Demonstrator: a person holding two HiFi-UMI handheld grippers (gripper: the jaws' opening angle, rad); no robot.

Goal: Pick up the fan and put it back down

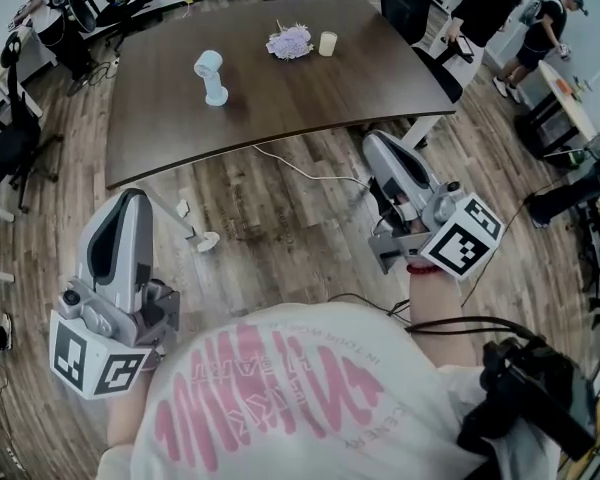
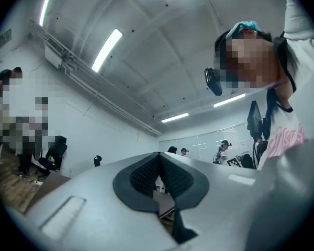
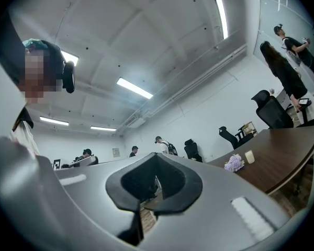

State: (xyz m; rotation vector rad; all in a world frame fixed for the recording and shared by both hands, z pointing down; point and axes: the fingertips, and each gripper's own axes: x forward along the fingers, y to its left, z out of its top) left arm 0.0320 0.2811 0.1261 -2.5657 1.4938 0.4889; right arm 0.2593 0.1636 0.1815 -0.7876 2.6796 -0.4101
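A small light-blue fan (image 1: pixel 211 76) stands upright on the dark brown table (image 1: pixel 310 98), left of its middle. Both grippers hang over the wooden floor, short of the table's near edge and well apart from the fan. My left gripper (image 1: pixel 132 198) is at the lower left; in the left gripper view its black pads (image 2: pixel 146 174) meet, with nothing between them. My right gripper (image 1: pixel 374 141) is at the right, near the table's front right corner, also shut and empty, with its pads (image 3: pixel 170 184) pressed together. The fan shows in neither gripper view.
A bunch of purple flowers (image 1: pixel 289 41) and a pale candle (image 1: pixel 327 43) sit at the table's far side. A white cable (image 1: pixel 300 170) and the table's white foot (image 1: pixel 205 240) lie on the floor between me and the table. Office chairs (image 1: pixel 410 3) and people (image 1: pixel 540 28) ring the room.
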